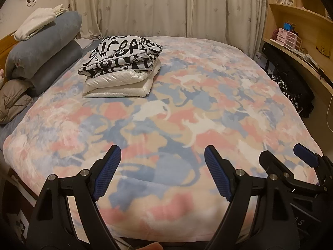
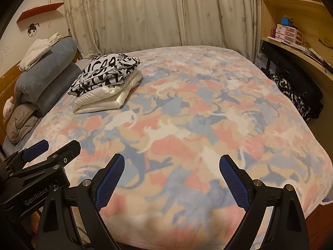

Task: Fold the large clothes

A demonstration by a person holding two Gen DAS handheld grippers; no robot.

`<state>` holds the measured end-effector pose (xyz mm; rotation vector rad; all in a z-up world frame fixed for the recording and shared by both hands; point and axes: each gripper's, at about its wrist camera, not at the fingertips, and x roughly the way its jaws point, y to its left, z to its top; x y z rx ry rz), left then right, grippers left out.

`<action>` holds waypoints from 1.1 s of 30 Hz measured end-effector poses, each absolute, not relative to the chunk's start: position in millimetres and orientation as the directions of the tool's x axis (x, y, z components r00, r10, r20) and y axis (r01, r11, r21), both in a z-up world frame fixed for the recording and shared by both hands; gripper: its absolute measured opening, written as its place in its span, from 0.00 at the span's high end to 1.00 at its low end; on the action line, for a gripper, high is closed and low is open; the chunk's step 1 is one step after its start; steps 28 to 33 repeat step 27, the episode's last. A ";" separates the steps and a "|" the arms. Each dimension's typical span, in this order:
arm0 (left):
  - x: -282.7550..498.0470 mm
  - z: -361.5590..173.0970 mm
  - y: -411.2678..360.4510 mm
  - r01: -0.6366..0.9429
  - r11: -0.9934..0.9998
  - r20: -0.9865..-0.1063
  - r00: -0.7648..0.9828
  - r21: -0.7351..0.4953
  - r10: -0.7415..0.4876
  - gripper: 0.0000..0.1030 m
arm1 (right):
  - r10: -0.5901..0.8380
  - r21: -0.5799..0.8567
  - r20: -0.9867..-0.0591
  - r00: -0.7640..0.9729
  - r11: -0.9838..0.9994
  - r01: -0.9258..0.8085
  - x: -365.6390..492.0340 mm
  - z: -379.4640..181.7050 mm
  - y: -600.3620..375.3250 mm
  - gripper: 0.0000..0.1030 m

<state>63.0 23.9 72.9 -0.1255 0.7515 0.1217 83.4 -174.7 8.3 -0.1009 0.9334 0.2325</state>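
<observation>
- Left wrist view: the left gripper (image 1: 162,152) hangs over the near edge of the bed, jaws spread wide with nothing between them, above the cat-print blanket (image 1: 187,108).
- Right wrist view: the right gripper (image 2: 172,162) hangs over the same near edge, jaws likewise spread and empty.
- A folded black-and-white printed garment (image 1: 122,56) lies on a folded white quilted garment (image 1: 118,85), near the bed's far left corner.
- Rolled blue bedding (image 1: 45,56) is stacked along the left edge.
</observation>
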 end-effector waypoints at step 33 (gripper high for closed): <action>64.5 70.3 26.8 -0.156 0.985 -0.691 0.720 -0.067 0.067 0.22 | 0.150 0.013 -0.811 0.566 0.971 -0.240 82.5 2.8 -171.8 0.09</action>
